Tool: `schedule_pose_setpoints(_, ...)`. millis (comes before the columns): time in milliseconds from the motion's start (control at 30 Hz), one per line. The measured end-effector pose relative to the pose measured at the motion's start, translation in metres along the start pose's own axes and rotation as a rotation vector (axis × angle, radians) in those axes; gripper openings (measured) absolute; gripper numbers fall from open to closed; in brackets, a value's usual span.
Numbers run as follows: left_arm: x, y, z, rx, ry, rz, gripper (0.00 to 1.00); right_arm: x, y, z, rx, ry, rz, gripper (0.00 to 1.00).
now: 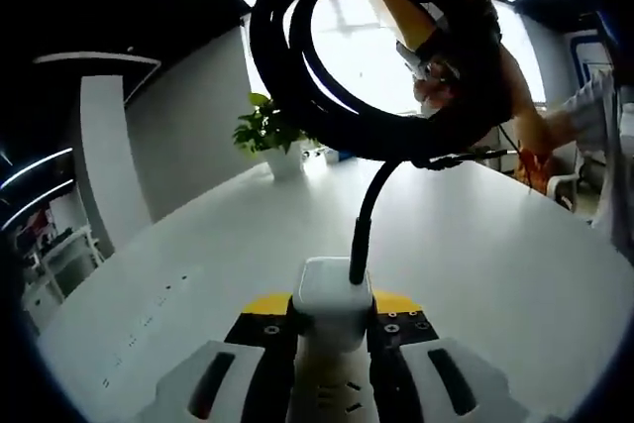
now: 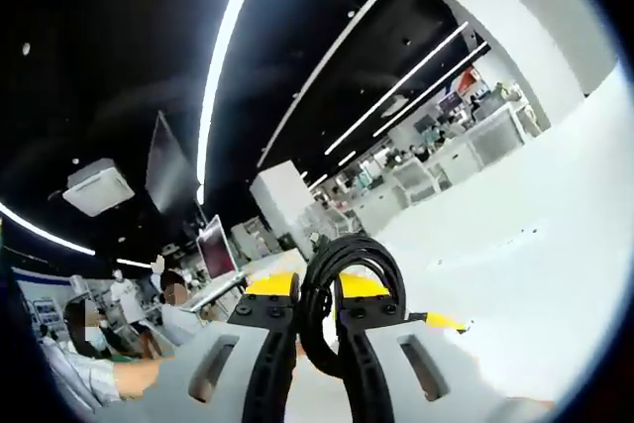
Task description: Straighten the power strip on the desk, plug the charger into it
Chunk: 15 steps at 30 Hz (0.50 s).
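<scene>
In the left gripper view, the white power strip (image 1: 330, 383) is seen clamped end-on between the jaws of the left gripper (image 1: 332, 329), its socket face turned up toward the camera and its end block projecting just past the yellow jaw tips. A thick black cord (image 1: 369, 220) is seen leaving that end block, rising and curling into a large loop (image 1: 327, 106) in the upper part of the view. The loop is met at its upper right by the right gripper (image 1: 441, 52), with yellow showing on it, and a person's forearm (image 1: 540, 121) is seen behind it. The white desk (image 1: 495, 255) spreads beyond the strip, and a potted plant (image 1: 272, 136) stands at its far edge. In the right gripper view, a bundle of black cable coils (image 2: 349, 284) is seen pinched between the jaws of the right gripper (image 2: 317, 299), which are drawn close on it. The desk (image 2: 535, 245) tilts across the right side, ceiling light strips (image 2: 223, 66) run overhead, and seated people (image 2: 149, 329) are seen at lower left. A charger cannot be made out.
</scene>
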State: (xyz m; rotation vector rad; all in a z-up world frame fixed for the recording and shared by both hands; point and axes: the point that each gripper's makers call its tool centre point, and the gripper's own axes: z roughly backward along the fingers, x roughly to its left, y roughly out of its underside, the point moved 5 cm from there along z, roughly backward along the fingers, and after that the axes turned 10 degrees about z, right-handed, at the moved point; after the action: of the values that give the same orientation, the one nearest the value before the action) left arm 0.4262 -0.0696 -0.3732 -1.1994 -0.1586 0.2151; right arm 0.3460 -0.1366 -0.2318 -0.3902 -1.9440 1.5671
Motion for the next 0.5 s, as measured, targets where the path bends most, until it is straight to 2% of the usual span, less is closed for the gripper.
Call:
schedule_pose_setpoints(133, 0.000, 0.001, 0.000, -0.002, 0.001, 0.011, 0.26, -0.004, -0.001, 0.009, 0.028, 0.033, 0.168, 0.21)
schedule_pose_setpoints(200, 0.000, 0.002, 0.000, -0.006, 0.002, 0.020, 0.26, -0.006, -0.002, 0.013, 0.040, 0.027, 0.211, 0.22)
schedule_pose_setpoints(267, 0.000, 0.002, 0.000, -0.006, 0.003, 0.023, 0.26, -0.008, 0.001, 0.017, 0.057, 0.005, 0.204, 0.25)
schedule_pose_setpoints(333, 0.000, 0.002, 0.000, -0.003, 0.003, 0.021, 0.26, -0.012, 0.006, 0.023, 0.096, -0.022, 0.207, 0.27)
schedule_pose_setpoints(367, 0.000, 0.002, 0.000, -0.002, 0.002, 0.022, 0.26, -0.019, 0.012, 0.027, 0.129, -0.023, 0.239, 0.28)
schedule_pose_setpoints(433, 0.002, 0.002, -0.001, -0.002, 0.002, 0.031, 0.26, -0.031, 0.021, 0.031, 0.183, 0.009, 0.276, 0.31)
schedule_pose_setpoints(467, 0.004, 0.003, 0.000, -0.005, -0.005, 0.071, 0.26, -0.041, 0.029, 0.033, 0.234, 0.024, 0.326, 0.34)
schedule_pose_setpoints(500, 0.003, 0.002, -0.001, -0.013, 0.004, 0.048, 0.26, -0.047, 0.036, 0.033, 0.275, 0.031, 0.358, 0.36)
